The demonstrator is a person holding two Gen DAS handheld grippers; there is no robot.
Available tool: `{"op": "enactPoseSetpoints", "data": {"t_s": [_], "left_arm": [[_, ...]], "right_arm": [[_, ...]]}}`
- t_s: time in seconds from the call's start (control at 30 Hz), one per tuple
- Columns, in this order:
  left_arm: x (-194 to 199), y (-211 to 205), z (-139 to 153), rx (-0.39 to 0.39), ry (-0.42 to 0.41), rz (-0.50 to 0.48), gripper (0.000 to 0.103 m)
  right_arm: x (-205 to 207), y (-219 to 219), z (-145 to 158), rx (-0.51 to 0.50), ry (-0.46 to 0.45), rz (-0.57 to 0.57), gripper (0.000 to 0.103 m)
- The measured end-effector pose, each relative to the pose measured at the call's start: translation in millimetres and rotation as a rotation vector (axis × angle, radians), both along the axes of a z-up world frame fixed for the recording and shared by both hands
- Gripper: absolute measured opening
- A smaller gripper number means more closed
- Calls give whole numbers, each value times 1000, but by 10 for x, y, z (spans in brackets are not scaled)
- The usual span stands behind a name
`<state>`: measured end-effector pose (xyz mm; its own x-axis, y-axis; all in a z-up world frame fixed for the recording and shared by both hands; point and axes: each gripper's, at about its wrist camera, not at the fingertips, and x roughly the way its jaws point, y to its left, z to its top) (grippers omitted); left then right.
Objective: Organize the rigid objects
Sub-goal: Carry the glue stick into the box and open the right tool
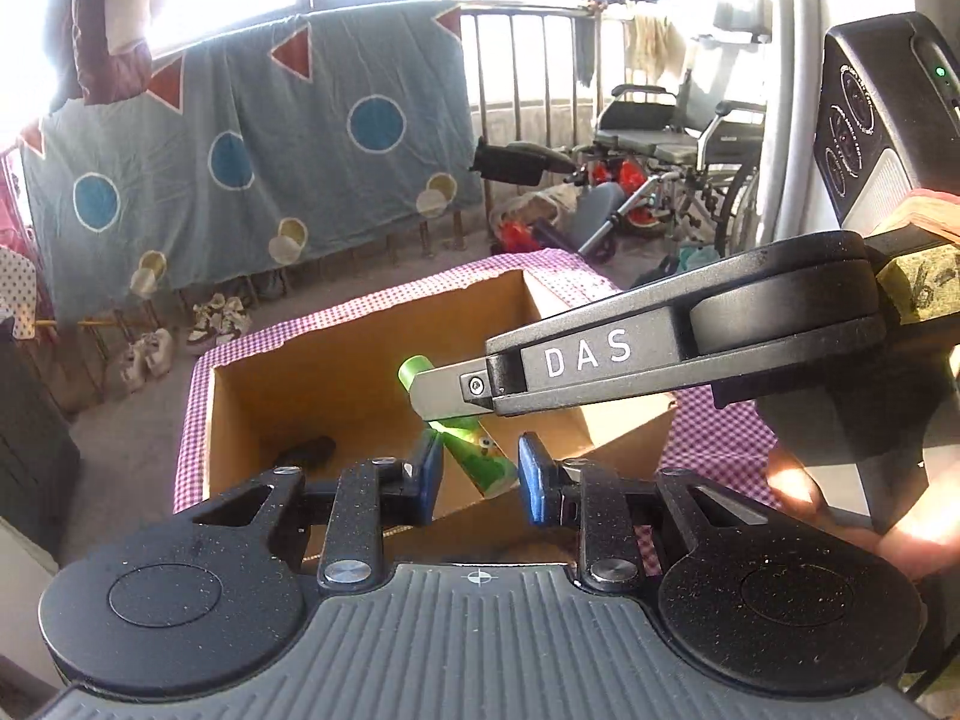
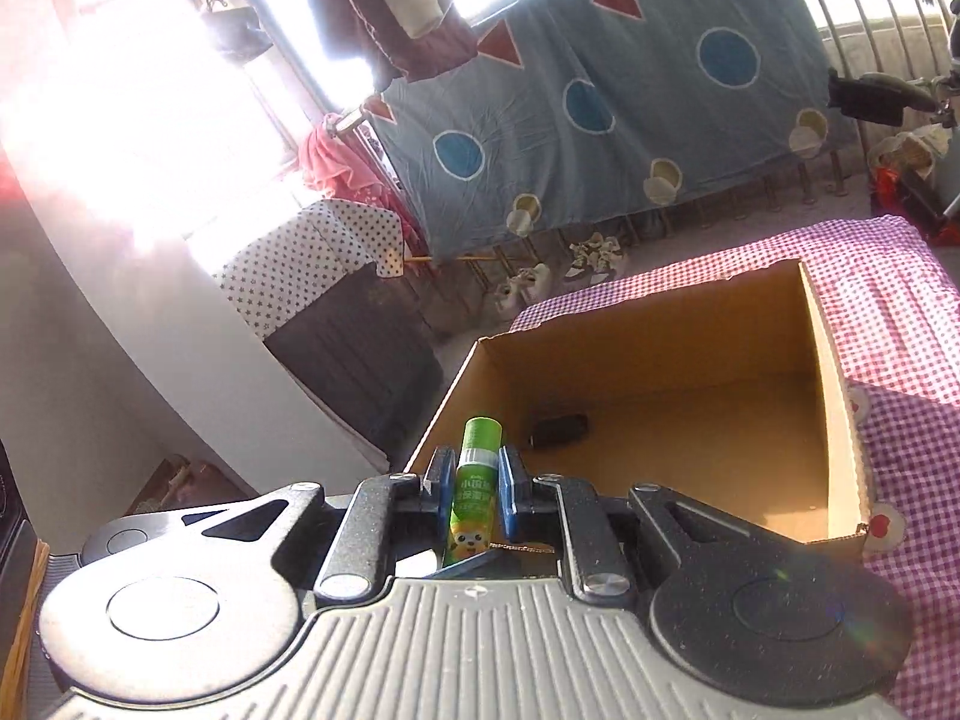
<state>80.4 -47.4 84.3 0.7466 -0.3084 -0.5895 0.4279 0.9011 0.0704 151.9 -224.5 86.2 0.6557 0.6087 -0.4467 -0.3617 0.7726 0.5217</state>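
Observation:
My right gripper (image 2: 471, 489) is shut on a green tube (image 2: 474, 486) with a cartoon label, held over the near left corner of an open cardboard box (image 2: 834, 420). A small black object (image 2: 558, 432) lies on the box floor. In the left wrist view the right gripper (image 1: 444, 396) reaches in from the right and holds the green tube (image 1: 480, 456) above the cardboard box (image 1: 360, 336). The black object (image 1: 306, 450) lies inside. My left gripper (image 1: 480, 474) is open and empty just in front of the tube, which shows between its blue pads.
The box stands on a table with a purple checked cloth (image 2: 888, 288), also seen in the left wrist view (image 1: 198, 396). A blue quilt (image 1: 240, 162) hangs on a rail behind. A wheelchair (image 1: 678, 144) and shoes (image 1: 216, 318) are on the floor.

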Motion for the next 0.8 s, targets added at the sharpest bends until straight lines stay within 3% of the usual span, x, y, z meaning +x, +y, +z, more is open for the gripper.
{"op": "enactPoseSetpoints", "data": {"t_s": [0.2,0.4,0.57,0.8], "left_arm": [[594,293,-161,-27,172,79,27],[1078,434,-480,-42,339,127,26],[1313,534,-573,-33,390,156,26],[1390,606,-535,6,363,208,27]], "right_arm": [[862,389,-229,27,213,113,17],[1521,633,-656,23,444,141,17],[1884,797,-880,-17,545,139,16],[2071,955,-1087,-26,603,123,16]]}}
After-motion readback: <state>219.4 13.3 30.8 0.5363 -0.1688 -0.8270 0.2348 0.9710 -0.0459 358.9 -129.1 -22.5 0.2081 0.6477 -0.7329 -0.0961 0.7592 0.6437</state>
